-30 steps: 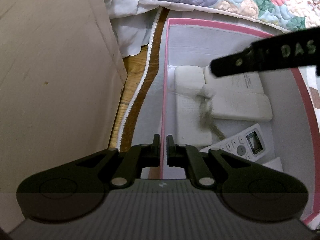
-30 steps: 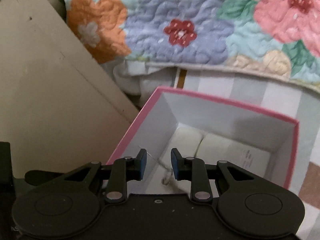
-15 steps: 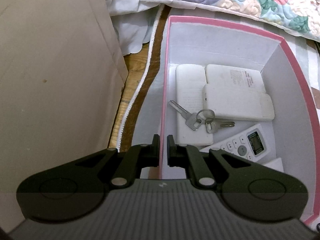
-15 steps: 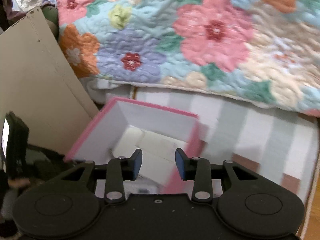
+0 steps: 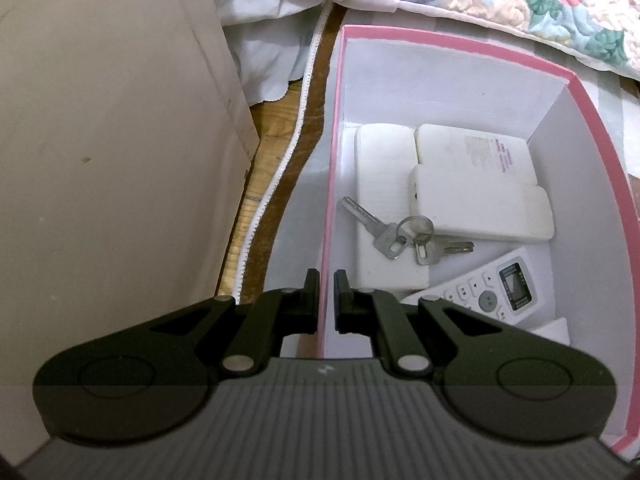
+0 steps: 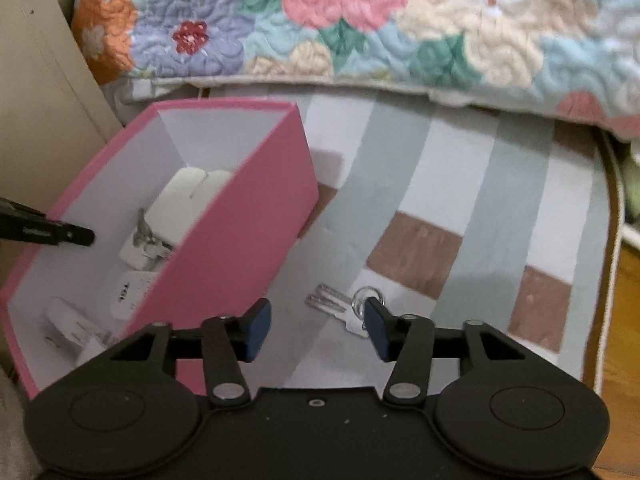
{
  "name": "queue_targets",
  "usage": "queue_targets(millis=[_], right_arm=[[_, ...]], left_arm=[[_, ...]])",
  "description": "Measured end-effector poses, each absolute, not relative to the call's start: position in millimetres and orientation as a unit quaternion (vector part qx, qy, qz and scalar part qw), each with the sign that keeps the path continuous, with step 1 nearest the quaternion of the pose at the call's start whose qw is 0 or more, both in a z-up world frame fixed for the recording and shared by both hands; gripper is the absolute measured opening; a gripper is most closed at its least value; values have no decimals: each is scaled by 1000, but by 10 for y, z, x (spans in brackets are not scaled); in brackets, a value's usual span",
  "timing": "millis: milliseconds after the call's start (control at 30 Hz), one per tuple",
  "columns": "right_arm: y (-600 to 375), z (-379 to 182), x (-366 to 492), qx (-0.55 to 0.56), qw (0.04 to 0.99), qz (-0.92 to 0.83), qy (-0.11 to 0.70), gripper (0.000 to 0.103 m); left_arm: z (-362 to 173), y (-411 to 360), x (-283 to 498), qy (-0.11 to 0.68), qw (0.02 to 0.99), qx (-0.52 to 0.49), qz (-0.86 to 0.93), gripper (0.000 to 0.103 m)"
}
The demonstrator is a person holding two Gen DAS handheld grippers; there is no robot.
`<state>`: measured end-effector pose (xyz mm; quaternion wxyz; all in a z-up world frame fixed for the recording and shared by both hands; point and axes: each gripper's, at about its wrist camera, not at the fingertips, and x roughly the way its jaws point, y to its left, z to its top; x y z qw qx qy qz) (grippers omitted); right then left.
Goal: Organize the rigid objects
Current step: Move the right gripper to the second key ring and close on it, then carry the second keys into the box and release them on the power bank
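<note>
left tongs (image 5: 326,292) clamping pink cardboard box (image 5: 330,184) wall | silver key bunch (image 5: 404,232) sitting inside | right tongs (image 6: 317,326) gaping, approaching second key set (image 6: 340,306) on striped mat (image 6: 452,184)

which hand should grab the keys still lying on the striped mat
Right. The right gripper is open and hovers just short of the loose keys on the striped mat. The left gripper is clamped on the pink box wall, steadying it.
</note>
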<state>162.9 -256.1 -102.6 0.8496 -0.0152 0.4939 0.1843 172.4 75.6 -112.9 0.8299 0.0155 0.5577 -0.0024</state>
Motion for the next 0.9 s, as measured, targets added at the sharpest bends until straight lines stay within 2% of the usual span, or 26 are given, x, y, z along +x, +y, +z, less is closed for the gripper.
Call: queue_targets(millis=[200,267,433,500,533,567,600,633,667,900], right_arm=[[-2562,-1362,1665,-12,856,170,489,64],[-2535,-1409,1708,-19,858,163,487,71],[-2482,-1562,1820,-43,863,140,483,77],[-2413,-1561,1802,-67,862,137,483,69],[-2383,-1535,1782,-75,861,143,482,49],[-2365,-1498,1775,-74,858,153,485,33],[-2364,-1463,1781,-71,855,152,490,29],[-2359,-1416,1775,-72,855,148,491,19],[-2355,-1366,1760,-75,858,147,487,14],[-2288,-1175,1644,-71,863,139,480,6]], left_arm=[[-1142,738,1732,558,830,19,-1,6],[-1144,737,1733,558,830,19,-2,6],[-1146,738,1729,557,830,17,-1,6],[-1150,737,1725,557,830,18,-1,6],[-1151,737,1725,557,830,18,-1,6],[-1152,737,1725,558,830,17,-1,6],[-1152,737,1725,558,830,17,-1,6],[-1152,737,1726,558,830,17,-1,6],[-1153,737,1725,558,830,17,-1,6],[-1150,740,1728,559,829,16,-1,6]])
